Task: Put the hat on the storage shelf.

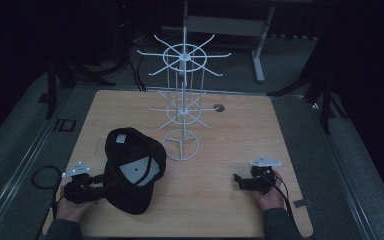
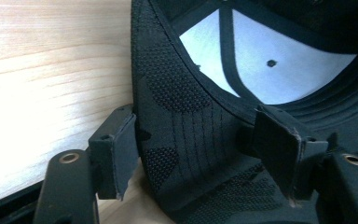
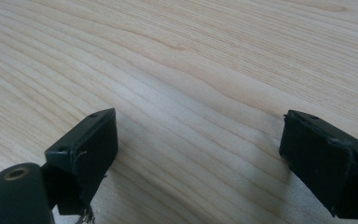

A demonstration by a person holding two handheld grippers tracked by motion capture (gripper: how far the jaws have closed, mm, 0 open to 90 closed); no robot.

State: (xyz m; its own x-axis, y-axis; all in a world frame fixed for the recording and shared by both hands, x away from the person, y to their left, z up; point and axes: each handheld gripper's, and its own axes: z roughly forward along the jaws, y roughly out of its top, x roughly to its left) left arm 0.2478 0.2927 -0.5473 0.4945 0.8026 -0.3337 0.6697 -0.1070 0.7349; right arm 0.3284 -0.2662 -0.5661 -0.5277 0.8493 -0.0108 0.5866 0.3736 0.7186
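Now the cap's brim (image 2: 186,135) sits between the left hand-held gripper (image 2: 193,149) jaws.

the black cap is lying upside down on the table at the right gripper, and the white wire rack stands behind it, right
Not quite: the black cap lies upside down at the left gripper, as the high view shows. The right gripper has bare table before it. The white wire rack does stand behind.
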